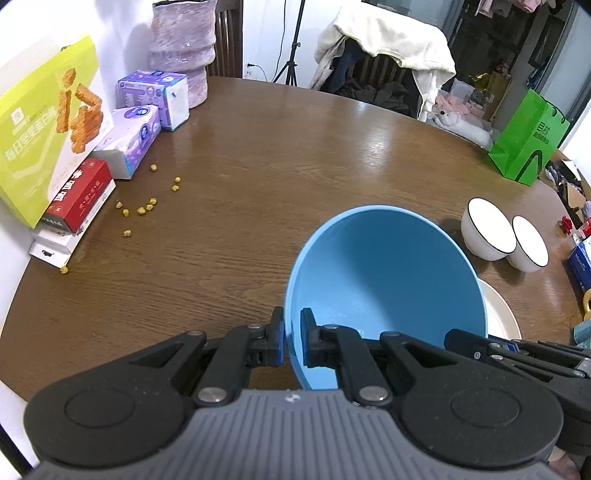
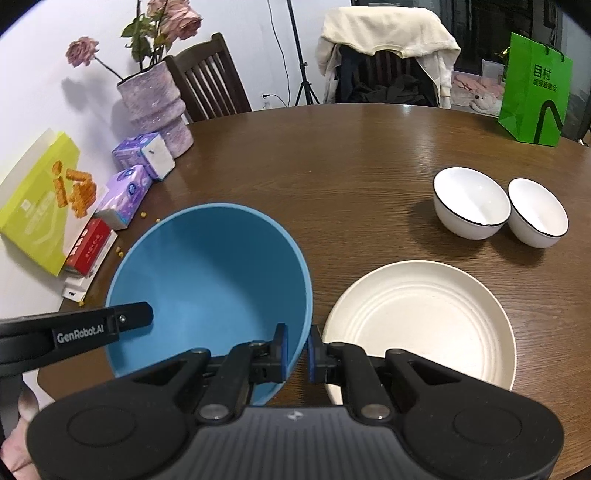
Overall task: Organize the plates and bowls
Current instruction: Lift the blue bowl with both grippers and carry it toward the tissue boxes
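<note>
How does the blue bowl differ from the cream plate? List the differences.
The blue bowl is deep and steep-walled; the cream plate is shallow with a low rim. The blue bowl is tilted, its rim pinched by the left gripper and the right gripper; the cream plate lies flat on the table, ungripped. Both are round and empty.

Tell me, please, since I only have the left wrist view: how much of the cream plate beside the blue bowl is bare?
Observer: All of it; the cream plate lies empty on the table.
Operator: Is the right gripper gripping the bowl too?
Observer: Yes, the right gripper is shut on the blue bowl at the rim nearest the plate; the left gripper clamps the opposite rim.
Operator: What is in the purple vase?
Observer: The vase holds pink roses.
</note>
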{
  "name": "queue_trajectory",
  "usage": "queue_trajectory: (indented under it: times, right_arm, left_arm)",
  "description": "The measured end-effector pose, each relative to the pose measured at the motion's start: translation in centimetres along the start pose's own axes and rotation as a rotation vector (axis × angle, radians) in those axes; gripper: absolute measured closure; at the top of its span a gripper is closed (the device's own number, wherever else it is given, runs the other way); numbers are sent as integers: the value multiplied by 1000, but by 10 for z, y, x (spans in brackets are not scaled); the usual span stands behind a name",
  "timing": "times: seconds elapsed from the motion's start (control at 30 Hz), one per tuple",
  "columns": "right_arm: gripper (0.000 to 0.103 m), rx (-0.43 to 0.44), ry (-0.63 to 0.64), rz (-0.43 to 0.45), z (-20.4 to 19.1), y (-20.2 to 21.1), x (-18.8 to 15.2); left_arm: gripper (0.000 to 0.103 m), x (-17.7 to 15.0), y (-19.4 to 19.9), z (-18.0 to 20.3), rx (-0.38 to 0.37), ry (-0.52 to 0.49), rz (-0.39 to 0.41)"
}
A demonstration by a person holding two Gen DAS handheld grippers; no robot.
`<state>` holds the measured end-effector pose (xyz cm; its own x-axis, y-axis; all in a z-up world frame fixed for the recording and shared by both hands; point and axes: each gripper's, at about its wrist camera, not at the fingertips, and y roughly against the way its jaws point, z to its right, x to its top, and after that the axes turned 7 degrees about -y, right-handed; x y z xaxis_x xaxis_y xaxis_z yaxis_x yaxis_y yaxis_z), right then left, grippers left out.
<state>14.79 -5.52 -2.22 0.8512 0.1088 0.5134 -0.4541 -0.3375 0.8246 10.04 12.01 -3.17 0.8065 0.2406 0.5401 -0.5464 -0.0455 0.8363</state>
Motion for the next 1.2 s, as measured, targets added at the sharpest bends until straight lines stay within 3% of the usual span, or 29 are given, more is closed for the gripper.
queue_trajectory:
  times: [0.77,1.2]
  right_arm:
    - [93,-20,27,-63,-51,-31,-6]
    - [93,-2,82,-114,-92,-68,-15]
  left_arm:
    - [94,-11,-25,-60,-24,16,-71]
    - [94,-17,-39,-106,18,56,-99]
